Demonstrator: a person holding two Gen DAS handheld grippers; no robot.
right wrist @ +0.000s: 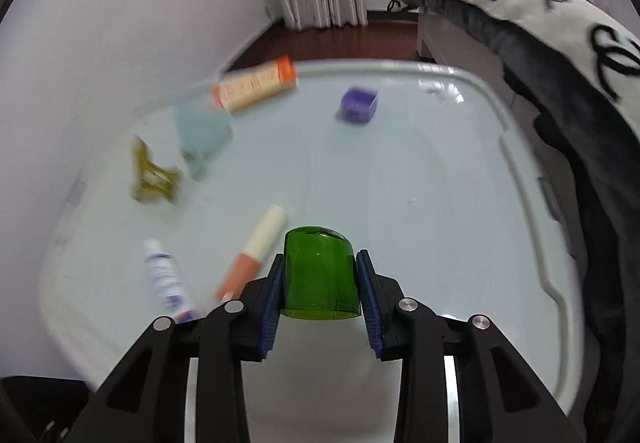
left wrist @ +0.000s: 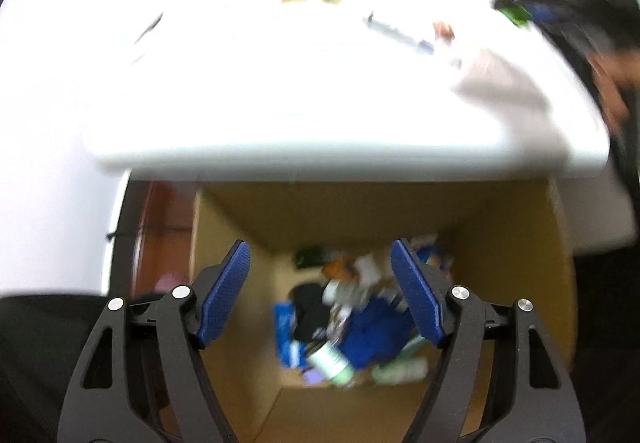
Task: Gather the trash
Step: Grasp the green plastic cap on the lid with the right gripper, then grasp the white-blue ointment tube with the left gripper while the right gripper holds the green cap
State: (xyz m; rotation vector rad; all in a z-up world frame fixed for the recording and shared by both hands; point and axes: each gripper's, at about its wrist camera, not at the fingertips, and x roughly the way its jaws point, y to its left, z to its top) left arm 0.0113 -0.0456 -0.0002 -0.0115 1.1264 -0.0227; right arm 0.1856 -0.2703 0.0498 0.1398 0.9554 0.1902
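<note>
A green plastic cup (right wrist: 318, 275) is clamped between the blue pads of the right gripper (right wrist: 319, 283) at lower centre of the right wrist view, above the white table (right wrist: 420, 203). The left gripper (left wrist: 320, 297) is held wide, nothing between its jaws, over a cardboard box (left wrist: 520, 283) of trash (left wrist: 344, 323) (blurred) in the lower frame.
</note>
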